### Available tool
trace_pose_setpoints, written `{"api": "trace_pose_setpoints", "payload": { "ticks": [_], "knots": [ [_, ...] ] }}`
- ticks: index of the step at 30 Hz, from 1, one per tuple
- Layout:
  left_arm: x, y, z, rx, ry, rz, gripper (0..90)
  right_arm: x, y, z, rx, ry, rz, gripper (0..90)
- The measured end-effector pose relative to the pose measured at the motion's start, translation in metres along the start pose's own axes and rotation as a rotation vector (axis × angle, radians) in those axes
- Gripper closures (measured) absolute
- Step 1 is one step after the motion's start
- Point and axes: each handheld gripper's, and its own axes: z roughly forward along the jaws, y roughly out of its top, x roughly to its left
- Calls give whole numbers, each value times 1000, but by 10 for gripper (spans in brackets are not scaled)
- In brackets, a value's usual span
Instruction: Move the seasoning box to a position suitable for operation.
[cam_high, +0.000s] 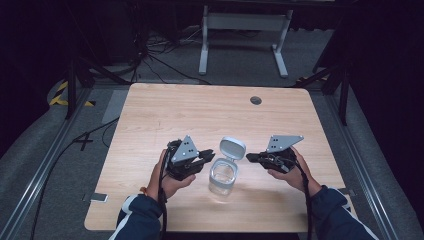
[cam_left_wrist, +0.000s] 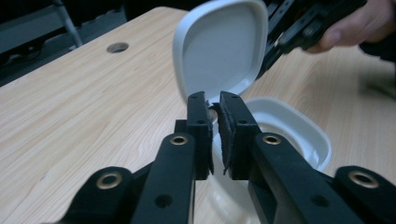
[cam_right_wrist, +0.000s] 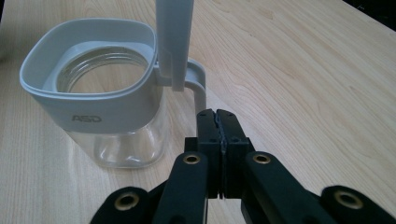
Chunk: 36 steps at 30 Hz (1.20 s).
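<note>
A: The clear jar (cam_high: 223, 176) is sitting near the front middle of the table (cam_high: 165, 107), between the 2 grippers, with its grey flip lid (cam_high: 232, 148) standing open and upright on the hinge.

B: How is it going to handle?

A: My guess is glass below and a stiff plastic collar (cam_right_wrist: 88, 105) on top, so rigid, smooth, a bit slippery and breakable if it tips. It is looking empty, so probably light enough to slide when pushed. The collar or the lid's edge is seeming the safest hold; the clear wall is looking too slick.

B: And the tongs?

A: The left gripper (cam_left_wrist: 213, 106) is pointing at the jar's rim, right at the base of the lid, its jaws showing just a narrow gap. Something small and pale is sitting at the tips, but I cannot tell whether the pads are pinching it or only touching. The right gripper (cam_right_wrist: 218, 116) is hovering just beside the hinge bracket (cam_right_wrist: 198, 84), jaws pressed fully together on nothing, not touching the jar.
</note>
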Motion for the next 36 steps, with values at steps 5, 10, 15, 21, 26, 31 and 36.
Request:
{"api": "trace_pose_setpoints", "payload": {
  "ticks": [5, 10, 15, 21, 26, 31, 36],
  "knots": [
    [-1, -10, -13, 33, 51, 17, 788, 1, 2, -4, -11, -2, -14, 898],
    [5, -25, -32, 61, 90, -6, 774, 1, 4, -9, -22, -23, -28, 898],
    [12, -42, -44, 110, 122, -10, 765, 1, 5, -16, -33, -36, -30, 898],
    [19, -65, -55, 189, 164, -23, 761, 0, 1, -28, -34, -64, -31, 896],
    [23, -83, -65, 227, 181, -54, 736, 0, -10, -46, -7, -96, -34, 893],
    [28, -103, -70, 289, 190, -70, 690, -2, -36, -74, 35, -156, -35, 876],
    [32, -123, -76, 324, 182, -121, 614, -2, -66, -100, 44, -199, 5, 850]
  ]
}}
